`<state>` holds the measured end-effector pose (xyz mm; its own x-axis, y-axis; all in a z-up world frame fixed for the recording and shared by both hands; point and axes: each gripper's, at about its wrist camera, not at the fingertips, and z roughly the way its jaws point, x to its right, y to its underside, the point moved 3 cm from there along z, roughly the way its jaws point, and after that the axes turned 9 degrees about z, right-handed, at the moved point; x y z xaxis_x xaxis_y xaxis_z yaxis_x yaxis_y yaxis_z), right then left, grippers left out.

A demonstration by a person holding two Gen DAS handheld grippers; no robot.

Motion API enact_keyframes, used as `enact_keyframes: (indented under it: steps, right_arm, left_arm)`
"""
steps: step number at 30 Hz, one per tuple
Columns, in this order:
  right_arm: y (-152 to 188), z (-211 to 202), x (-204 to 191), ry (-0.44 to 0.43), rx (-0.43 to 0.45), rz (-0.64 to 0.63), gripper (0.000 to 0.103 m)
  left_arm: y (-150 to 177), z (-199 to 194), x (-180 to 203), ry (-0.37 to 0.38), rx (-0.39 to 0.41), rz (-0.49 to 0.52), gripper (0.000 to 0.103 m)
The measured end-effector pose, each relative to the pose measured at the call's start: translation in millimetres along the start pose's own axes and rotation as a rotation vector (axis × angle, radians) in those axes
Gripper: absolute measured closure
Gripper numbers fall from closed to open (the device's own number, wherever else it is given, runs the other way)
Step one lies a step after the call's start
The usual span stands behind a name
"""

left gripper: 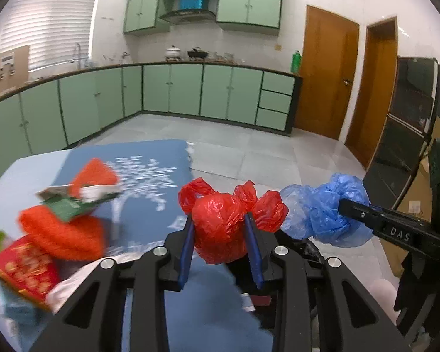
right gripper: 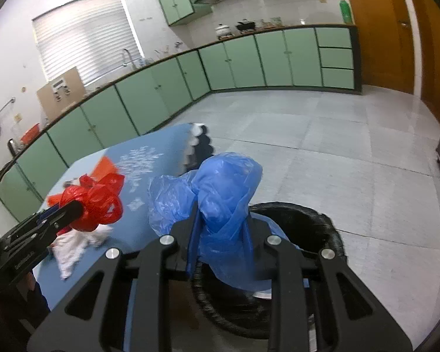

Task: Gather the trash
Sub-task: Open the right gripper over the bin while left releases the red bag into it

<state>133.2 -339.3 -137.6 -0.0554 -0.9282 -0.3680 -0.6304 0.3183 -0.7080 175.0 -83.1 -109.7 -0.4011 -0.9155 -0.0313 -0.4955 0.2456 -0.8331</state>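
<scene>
My left gripper [left gripper: 220, 234] is shut on a crumpled red plastic bag [left gripper: 220, 223] and holds it above the blue tablecloth [left gripper: 158, 161]. My right gripper [right gripper: 223, 234] is shut on a crumpled blue plastic bag [right gripper: 226, 193] and holds it over the black-lined trash bin [right gripper: 314, 220] beside the table. In the left wrist view the right gripper [left gripper: 346, 208] enters from the right with the blue bag [left gripper: 322, 211]. In the right wrist view the left gripper [right gripper: 73, 208] shows at the left with the red bag [right gripper: 96, 202].
Orange and red wrappers [left gripper: 67, 228], a red carton [left gripper: 23, 272] and white paper [right gripper: 73, 246] lie on the table's left side. Green kitchen cabinets [left gripper: 173, 91] line the far wall. Wooden doors [left gripper: 325, 73] and a black shelf [left gripper: 404, 123] stand at the right.
</scene>
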Motion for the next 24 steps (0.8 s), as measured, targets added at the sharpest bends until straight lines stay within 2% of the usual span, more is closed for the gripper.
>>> enact_keyframes:
  steps: [6,7,9,10,12,18,23,24]
  right_arm:
    - [0,25,38,0.082,-0.036,0.044,0.075]
    - [1,29,42,0.092,-0.046,0.047,0.071]
    - [5,35,51,0.122,-0.059,0.053,0.059]
    - [7,38,56,0.14,-0.066,0.056,0.046]
    - [9,40,61,0.151,-0.067,0.063,0.041]
    - [11,33,64,0.157,-0.047,0.08,0.033]
    - [8,20,39,0.139,0.0,0.043,0.016]
    - [9,16,30,0.125,0.011,0.034,0.015]
  left_arm:
    - [-3,51,25,0.05,-0.085,0.004,0.066]
    - [-2,61,29,0.058,-0.102,0.002,0.062]
    - [-2,76,37,0.081,-0.134,0.0,0.059]
    - [-1,79,39,0.085,-0.142,0.0,0.055]
    - [-1,84,43,0.092,-0.148,-0.003,0.049]
    - [-3,69,36,0.083,-0.118,-0.002,0.044]
    - [-2,30,10,0.016,-0.068,-0.014,0.04]
    - [-1,20,4,0.0,-0.059,-0.017,0.039]
